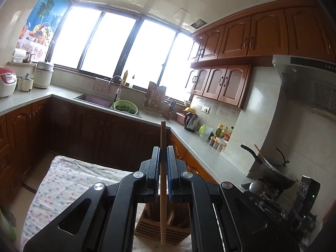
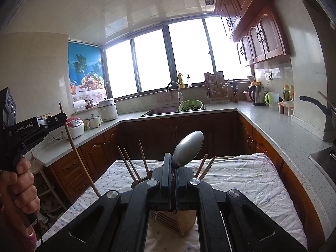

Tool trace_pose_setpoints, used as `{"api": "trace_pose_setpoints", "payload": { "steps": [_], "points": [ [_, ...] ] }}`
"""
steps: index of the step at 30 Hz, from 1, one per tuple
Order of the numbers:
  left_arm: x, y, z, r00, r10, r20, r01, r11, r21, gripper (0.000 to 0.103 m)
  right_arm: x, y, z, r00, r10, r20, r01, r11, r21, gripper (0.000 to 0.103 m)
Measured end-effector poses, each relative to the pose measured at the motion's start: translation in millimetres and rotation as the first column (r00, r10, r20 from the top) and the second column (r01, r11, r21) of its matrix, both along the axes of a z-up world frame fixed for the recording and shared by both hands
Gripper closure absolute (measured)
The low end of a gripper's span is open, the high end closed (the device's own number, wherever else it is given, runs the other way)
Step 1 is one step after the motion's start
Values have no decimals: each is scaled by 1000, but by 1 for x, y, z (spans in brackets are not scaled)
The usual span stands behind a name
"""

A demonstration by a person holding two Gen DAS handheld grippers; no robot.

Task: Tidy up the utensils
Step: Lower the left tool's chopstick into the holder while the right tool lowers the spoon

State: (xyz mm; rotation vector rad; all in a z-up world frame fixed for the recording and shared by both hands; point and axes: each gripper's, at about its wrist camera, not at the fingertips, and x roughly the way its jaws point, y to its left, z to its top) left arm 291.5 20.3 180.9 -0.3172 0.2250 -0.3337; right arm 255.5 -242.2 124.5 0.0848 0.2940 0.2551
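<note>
My left gripper (image 1: pixel 163 150) is shut on a wooden chopstick (image 1: pixel 163 138) that stands nearly upright between the pads, its lower end hanging over a slatted wooden utensil holder (image 1: pixel 153 229). From the right wrist view the left gripper (image 2: pixel 59 116) shows at the far left, held by a hand (image 2: pixel 19 189), with the chopstick (image 2: pixel 77 153) slanting down from it. My right gripper (image 2: pixel 172 157) is shut on the neck of a metal spoon (image 2: pixel 189 148), bowl upward. Below it stands the wooden utensil holder (image 2: pixel 182 220), with several chopsticks (image 2: pixel 131 164) sticking up from it.
The holder stands on a table under a dotted cloth (image 2: pixel 241 180). Wooden base cabinets and a grey counter (image 2: pixel 273 126) wrap around the room. A sink (image 2: pixel 159 111) with a green colander (image 2: pixel 190 105), a kettle (image 2: pixel 257 95) and a wok (image 1: pixel 273 168) sit on it.
</note>
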Motion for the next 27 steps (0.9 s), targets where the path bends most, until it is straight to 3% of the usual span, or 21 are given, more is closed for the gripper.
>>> {"api": "trace_pose_setpoints", "payload": {
  "steps": [11,21,27],
  "points": [
    [44,-30,-5,995,65,82,-68,997,39,98,30,19,-10,1000,-6,6,7,996,-92,101],
    [74,-44,-60,996,85,-11,-84,995,45,98,53,34,-47,997,14,-71,-24,990,-137,101],
    [79,-55,-84,997,54,-48,-49,995,92,98,66,37,-66,989,40,-141,-58,990,-131,101]
  ]
}}
